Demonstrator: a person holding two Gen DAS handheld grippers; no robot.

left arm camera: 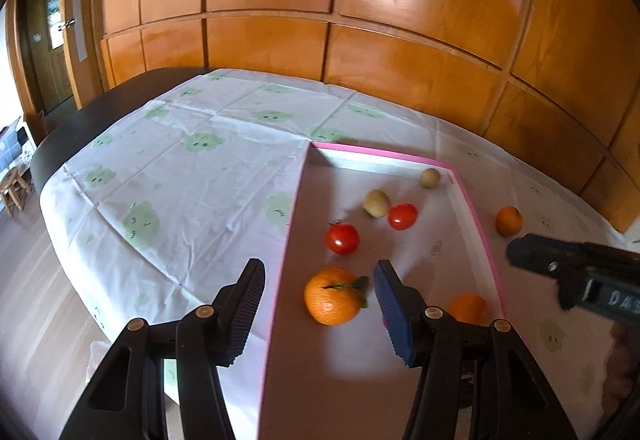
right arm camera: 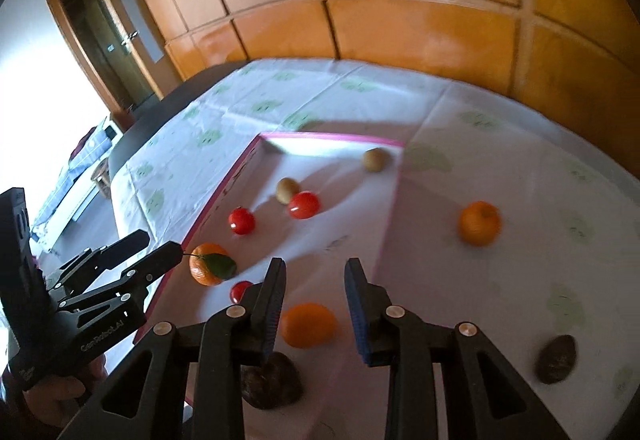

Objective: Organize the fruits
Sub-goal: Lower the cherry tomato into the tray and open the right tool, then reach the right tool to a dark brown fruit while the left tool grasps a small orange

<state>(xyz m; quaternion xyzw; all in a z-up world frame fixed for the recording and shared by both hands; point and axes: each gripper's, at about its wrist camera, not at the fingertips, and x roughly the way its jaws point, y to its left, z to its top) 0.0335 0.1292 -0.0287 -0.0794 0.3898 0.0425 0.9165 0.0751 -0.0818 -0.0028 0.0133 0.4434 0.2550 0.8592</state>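
A pink-rimmed shallow box (left arm camera: 476, 224) (right arm camera: 390, 216) lies on the table. In it are two kiwis (left arm camera: 376, 203) (left arm camera: 430, 177), two tomatoes (left arm camera: 342, 238) (left arm camera: 402, 216), a leafy orange (left arm camera: 332, 296) (right arm camera: 208, 264), a second orange (right arm camera: 307, 325), a small tomato (right arm camera: 240, 290) and a dark avocado (right arm camera: 272, 380). Another orange (right arm camera: 479, 222) (left arm camera: 509, 221) and another avocado (right arm camera: 557, 358) lie on the cloth right of the box. My left gripper (left arm camera: 320, 292) is open and empty above the leafy orange. My right gripper (right arm camera: 316, 300) is open and empty above the second orange.
A white tablecloth with green prints (left arm camera: 192, 176) covers the dark table. Wooden wall panels (left arm camera: 320, 0) stand behind it. The floor and a small stool (left arm camera: 14, 188) lie off the table's left edge.
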